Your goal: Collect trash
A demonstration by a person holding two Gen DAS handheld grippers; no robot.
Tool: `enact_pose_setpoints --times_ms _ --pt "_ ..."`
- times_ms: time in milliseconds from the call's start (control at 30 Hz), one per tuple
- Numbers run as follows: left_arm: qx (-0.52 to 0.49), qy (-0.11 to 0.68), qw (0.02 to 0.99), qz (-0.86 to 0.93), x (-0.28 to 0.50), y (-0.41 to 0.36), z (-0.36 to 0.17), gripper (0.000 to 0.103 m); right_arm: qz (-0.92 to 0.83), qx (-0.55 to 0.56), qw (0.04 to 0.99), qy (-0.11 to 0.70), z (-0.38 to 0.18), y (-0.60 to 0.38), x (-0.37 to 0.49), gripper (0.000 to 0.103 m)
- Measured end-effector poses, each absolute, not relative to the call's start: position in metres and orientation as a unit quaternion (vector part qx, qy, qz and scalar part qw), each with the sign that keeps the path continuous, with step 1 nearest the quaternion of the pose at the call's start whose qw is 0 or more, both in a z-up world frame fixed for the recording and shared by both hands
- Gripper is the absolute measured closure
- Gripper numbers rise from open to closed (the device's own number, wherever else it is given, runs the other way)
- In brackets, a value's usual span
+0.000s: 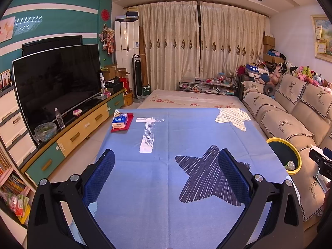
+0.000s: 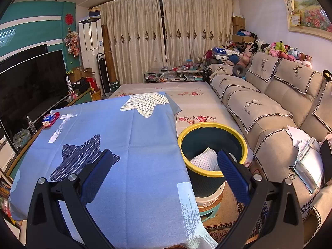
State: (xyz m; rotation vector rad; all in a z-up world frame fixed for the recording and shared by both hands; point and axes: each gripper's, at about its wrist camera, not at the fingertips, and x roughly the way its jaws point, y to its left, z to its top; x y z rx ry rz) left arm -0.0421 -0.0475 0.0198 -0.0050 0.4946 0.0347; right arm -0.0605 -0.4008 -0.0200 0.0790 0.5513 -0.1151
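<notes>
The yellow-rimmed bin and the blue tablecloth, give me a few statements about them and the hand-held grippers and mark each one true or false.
1. The yellow-rimmed bin stands between the table and the sofa. True.
2. The bin is empty. False: white bumpy packing material lies inside it, and the left wrist view shows a bottle in it too.
3. The right hand-held gripper is open and holds nothing. True.
4. The left hand-held gripper is shut on a tissue pack. False: it is open and holds nothing; the tissue pack lies at the far left corner of the blue tablecloth.
5. The tissue pack rests on a red item. True.
</notes>
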Motion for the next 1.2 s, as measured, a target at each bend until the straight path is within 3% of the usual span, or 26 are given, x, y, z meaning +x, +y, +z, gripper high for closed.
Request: enact_pose_setpoints --times_ms 867,1200 --pt "-0.005 0.265 0.964 0.016 -0.034 -0.046 0.016 0.005 -0.053 0.040 0.955 0.290 -0.026 -0.400 -0.048 0.007" --pt "-0.011 0.311 0.950 -0.016 -0.002 -0.044 0.002 0.005 -0.032 0.036 0.950 0.307 -0.029 -0.400 -0.030 0.007"
